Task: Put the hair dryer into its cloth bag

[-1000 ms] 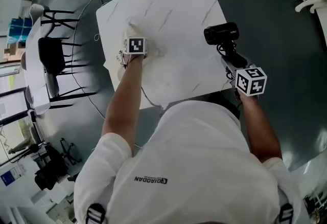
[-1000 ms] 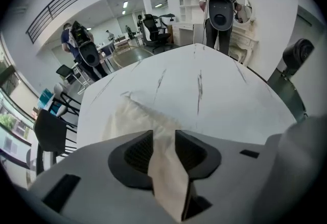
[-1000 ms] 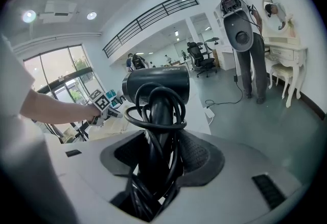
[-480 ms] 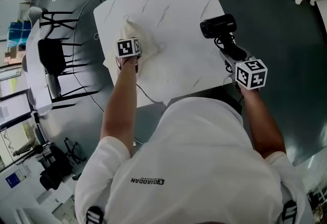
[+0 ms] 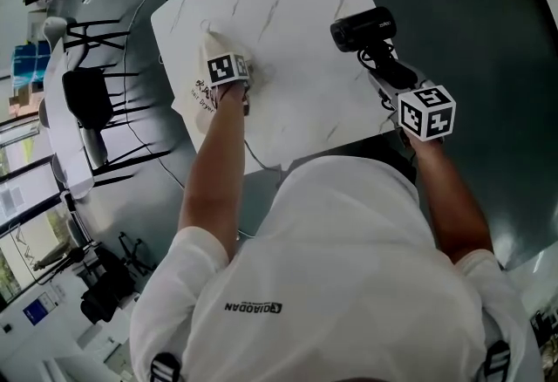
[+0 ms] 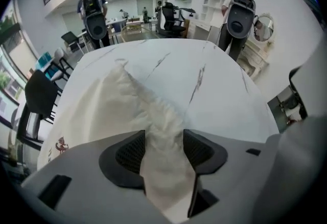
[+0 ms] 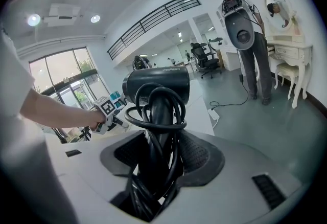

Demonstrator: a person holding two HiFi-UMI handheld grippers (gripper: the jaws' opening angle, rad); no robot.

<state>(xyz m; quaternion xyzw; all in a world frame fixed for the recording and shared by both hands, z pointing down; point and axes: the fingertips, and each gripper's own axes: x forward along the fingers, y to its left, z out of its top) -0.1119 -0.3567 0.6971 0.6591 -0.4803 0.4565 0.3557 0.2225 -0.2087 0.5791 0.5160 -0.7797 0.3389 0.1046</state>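
A cream cloth bag with dark print lies rumpled at the left side of the white marble table. My left gripper points steeply down onto it. Its jaws are opening, and a bunched fold of the cloth bag stands between the pads of the left gripper. To the right, the black hair dryer hangs above the table's right edge. My right gripper is shut on its handle, with the cord coiled round it. In the right gripper view the hair dryer rises from the right gripper.
Black chairs and another pale table stand left of the marble table. A thin cable runs off its near edge. A person stands by a white dressing table on the right. Grey floor surrounds the table.
My left gripper pinched the bag and raised it into a peak, then came down over it with the jaws spread. The right gripper kept the dryer still.
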